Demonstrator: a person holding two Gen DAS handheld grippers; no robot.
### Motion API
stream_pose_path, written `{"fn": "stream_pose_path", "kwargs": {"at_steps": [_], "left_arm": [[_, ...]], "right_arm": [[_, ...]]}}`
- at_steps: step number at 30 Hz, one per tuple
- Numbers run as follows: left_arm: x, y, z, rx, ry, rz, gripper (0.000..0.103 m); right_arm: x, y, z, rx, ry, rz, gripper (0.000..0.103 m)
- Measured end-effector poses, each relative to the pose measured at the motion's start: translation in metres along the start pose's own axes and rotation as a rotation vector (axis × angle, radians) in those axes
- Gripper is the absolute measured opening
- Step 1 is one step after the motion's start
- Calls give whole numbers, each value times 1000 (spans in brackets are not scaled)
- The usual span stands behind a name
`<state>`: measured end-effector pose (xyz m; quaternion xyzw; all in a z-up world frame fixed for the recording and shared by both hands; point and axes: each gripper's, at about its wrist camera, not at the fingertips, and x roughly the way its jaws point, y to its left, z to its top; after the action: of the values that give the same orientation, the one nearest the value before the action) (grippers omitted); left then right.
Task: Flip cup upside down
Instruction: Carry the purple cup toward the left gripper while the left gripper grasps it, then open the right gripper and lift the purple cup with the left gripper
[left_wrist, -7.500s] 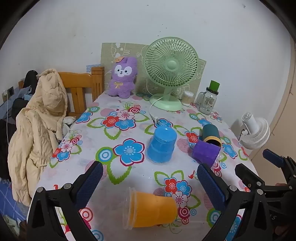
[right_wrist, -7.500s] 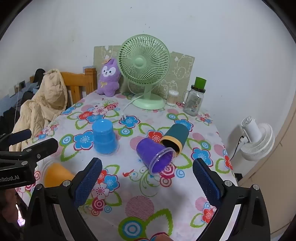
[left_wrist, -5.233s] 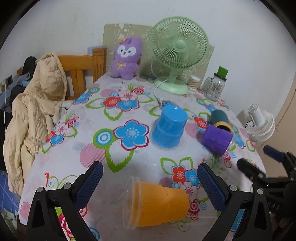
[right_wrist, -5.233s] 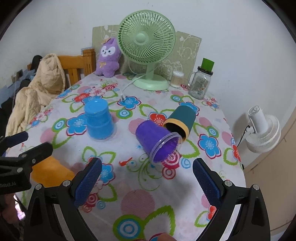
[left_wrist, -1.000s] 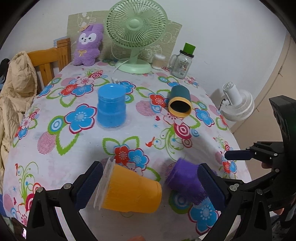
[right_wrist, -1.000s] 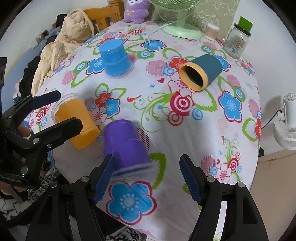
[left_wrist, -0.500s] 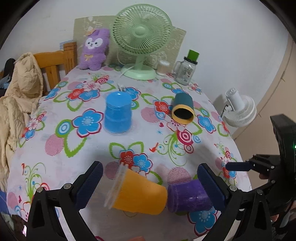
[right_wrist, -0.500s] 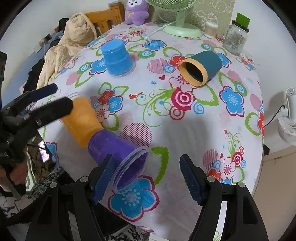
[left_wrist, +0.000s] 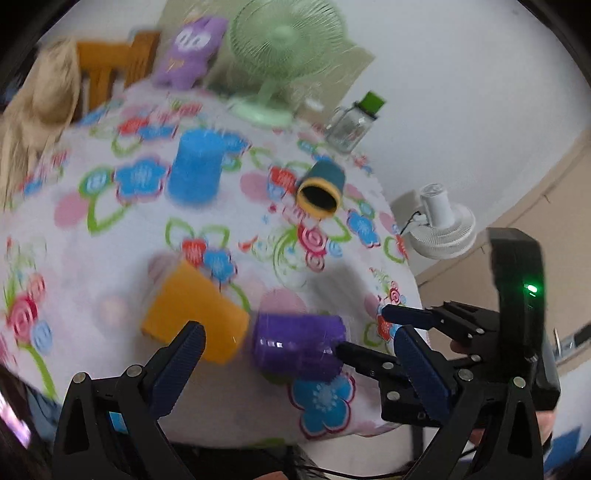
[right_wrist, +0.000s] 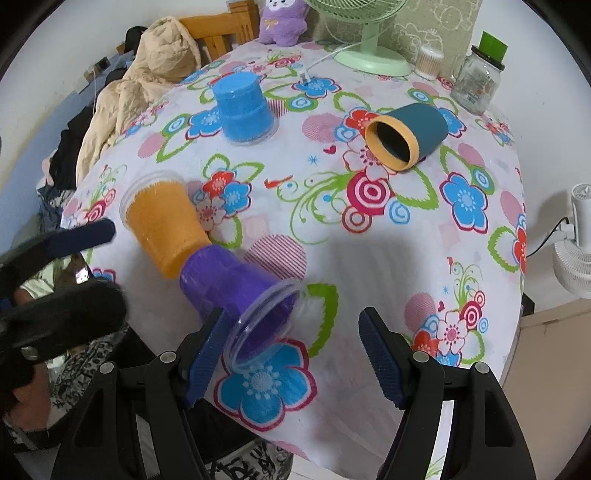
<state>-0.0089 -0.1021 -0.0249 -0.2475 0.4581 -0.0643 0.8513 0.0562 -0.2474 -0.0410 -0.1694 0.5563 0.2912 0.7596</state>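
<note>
Right wrist view: the purple cup (right_wrist: 236, 291) lies on its side at the table's (right_wrist: 406, 266) near edge, touching the orange cup (right_wrist: 166, 225). The right gripper (right_wrist: 291, 350) gapes wide, empty; a nudge could roll it off.

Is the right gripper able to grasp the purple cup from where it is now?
Probably yes. The right gripper is open, and the purple cup lies on its side just ahead, rim toward it, beside the left finger. The orange cup touches only its far end.

Left gripper (left_wrist: 301, 363): fingers spread wide, holding nothing.
Right gripper (right_wrist: 291, 356): fingers parted, nothing clamped.
</note>
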Motion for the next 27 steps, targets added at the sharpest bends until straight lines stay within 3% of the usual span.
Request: {"fn": "stream_pose_path", "kwargs": {"at_steps": [7, 11, 14, 18, 24, 27], "left_arm": [[19, -6, -11, -92, 68, -23, 103], [31, -6, -15, -198, 114, -55, 103], [36, -10, -17, -200, 132, -60, 103], [34, -10, -16, -192, 115, -51, 103], [22, 3, -5, -200, 52, -16, 103], [18, 11, 2, -204, 17, 14, 103]], "right_arm": [[-9, -17, -14, 44, -27, 18, 75], [-12, -27, -19, 75, -35, 37, 75], [-6, -23, -22, 55, -16, 39, 75], [-3, -24, -24, 51, -26, 51, 77], [-8, -27, -17, 88, -120, -41, 77], [-6, -22, -15, 84, -120, -33, 77]]}}
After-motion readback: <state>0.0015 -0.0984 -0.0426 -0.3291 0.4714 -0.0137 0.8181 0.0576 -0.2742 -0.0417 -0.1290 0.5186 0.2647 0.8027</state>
